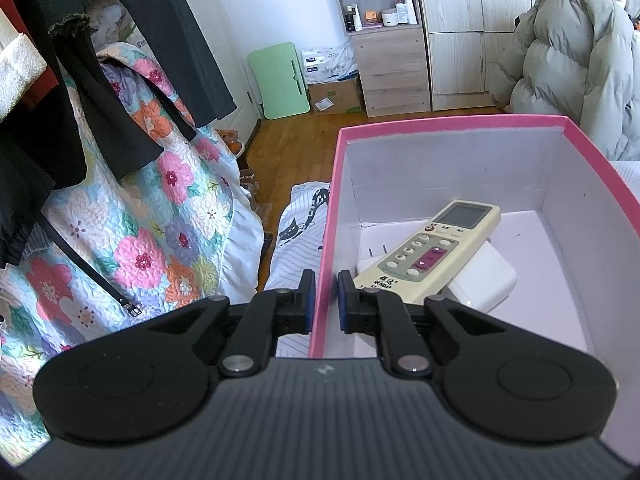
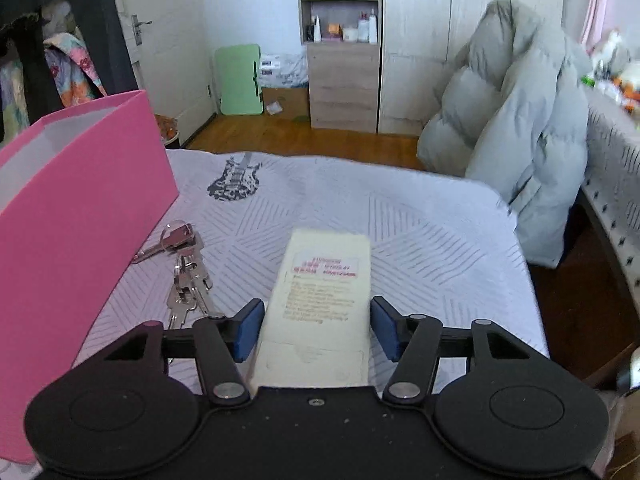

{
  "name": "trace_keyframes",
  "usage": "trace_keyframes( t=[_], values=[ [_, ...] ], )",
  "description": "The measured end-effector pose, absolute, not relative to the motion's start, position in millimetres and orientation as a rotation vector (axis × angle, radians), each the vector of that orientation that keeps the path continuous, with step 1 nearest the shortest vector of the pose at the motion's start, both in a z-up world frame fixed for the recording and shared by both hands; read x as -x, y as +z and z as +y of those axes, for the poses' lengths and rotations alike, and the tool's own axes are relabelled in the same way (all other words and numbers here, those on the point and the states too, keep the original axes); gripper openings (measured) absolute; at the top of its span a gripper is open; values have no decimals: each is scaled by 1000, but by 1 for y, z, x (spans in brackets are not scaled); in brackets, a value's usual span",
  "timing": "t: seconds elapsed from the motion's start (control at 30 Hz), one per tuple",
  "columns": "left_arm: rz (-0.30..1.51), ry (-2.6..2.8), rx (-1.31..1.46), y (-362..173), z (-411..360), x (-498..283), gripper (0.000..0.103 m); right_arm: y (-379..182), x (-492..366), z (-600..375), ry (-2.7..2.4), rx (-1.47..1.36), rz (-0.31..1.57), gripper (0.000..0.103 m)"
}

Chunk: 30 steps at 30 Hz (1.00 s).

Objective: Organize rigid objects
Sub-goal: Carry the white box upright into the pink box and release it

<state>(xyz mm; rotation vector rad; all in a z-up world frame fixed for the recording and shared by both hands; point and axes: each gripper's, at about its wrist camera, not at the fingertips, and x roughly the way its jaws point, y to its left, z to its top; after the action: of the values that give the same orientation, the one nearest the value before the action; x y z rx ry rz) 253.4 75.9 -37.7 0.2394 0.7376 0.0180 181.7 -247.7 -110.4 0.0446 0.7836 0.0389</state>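
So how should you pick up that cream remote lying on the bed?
Grip the cream remote across its two long side edges, near the end closest to the right gripper, coming down from above. It lies flat, back side up, lengthwise between the open jaws, and it is narrow enough to fit. The keys sit clear on the left.

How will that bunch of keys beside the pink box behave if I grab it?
The keys hang on linked rings, so the bunch will likely dangle and swing rather than lift as one stiff piece. The flat metal probably feels slippery, and lying flush on the bedsheet it gives little edge. Rolling or breaking seems unlikely.
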Motion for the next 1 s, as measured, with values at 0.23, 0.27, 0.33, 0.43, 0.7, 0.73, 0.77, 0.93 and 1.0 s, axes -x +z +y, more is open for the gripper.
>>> trace_keyframes(
  t=[0.23, 0.27, 0.33, 0.43, 0.7, 0.73, 0.77, 0.93, 1.0],
  values=[
    [737, 18, -242, -37, 76, -252, 11, -92, -157, -235, 149, -63, 793, 62],
    [737, 18, -243, -36, 76, -252, 11, -91, -155, -233, 163, -64, 798, 62],
    [737, 18, -244, -37, 76, -252, 11, -92, -152, -227, 189, -48, 825, 62],
    [737, 19, -243, -37, 75, -252, 11, -98, -151, -220, 193, -28, 849, 61],
    [736, 20, -248, -36, 76, -251, 11, -107, -175, -212, 197, 21, 894, 68],
    [737, 19, -245, -37, 75, -252, 11, -109, -179, -209, 182, 56, 895, 74],
    [736, 20, -248, -37, 75, -252, 11, -111, -182, -207, 174, 80, 898, 77],
    [736, 20, -248, -37, 75, -252, 11, -108, -186, -205, 165, 99, 871, 67],
    [736, 19, -246, -37, 75, -252, 11, -102, -181, -204, 169, 86, 850, 66]
  ],
)
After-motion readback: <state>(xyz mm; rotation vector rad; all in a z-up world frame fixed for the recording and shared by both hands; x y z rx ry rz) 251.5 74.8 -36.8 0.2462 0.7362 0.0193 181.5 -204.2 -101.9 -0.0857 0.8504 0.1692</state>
